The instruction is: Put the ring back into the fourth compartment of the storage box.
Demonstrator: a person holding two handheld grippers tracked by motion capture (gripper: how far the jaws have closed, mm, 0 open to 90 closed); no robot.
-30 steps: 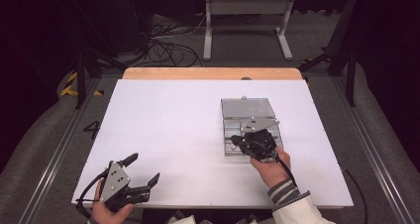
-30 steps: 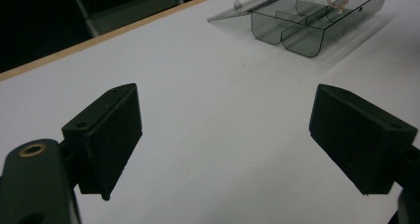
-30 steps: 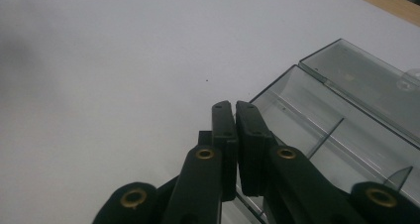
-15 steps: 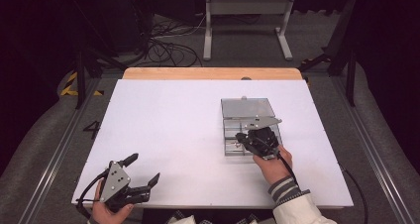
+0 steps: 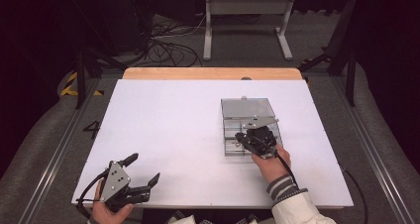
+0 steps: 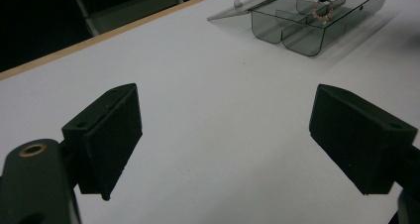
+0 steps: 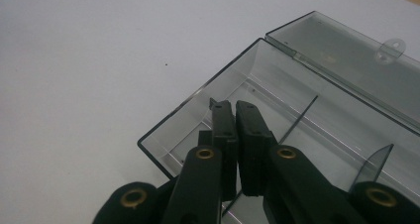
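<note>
My left gripper point(image 5: 141, 179) sits nearest me at the near left corner of the white table point(image 5: 163, 130), its black jaws spread wide with nothing between them, only bare tabletop. Farther out and to the right, my right gripper point(image 5: 241, 136) reaches down into the near left compartment of the clear smoky plastic divided box point(image 5: 229, 130), whose hinged lid point(image 5: 247, 107) lies open flat on the far side. In the right gripper view the two jaws stand pressed almost together, closed as far as they go, with their tips low inside the box against its near wall. In the left gripper view a small golden ring-shaped piece point(image 6: 321, 12) hangs just under the tips of that gripper, above the box's dividers; I judge it is pinched there, though I cannot see the contact itself. That piece looks light, thin and stiff, probably metal and slippery, so I reckon it would slip or flick away under a loose pinch; taking it across the band with the pad tips seems best. The box itself looks light, rigid and smooth, likely to slide on the table if nudged, and its thin dividers point(image 7: 299, 119) may crack if I lever against them. Beyond the table's wooden far edge point(image 5: 213, 73) lie dark floor and cables.
</note>
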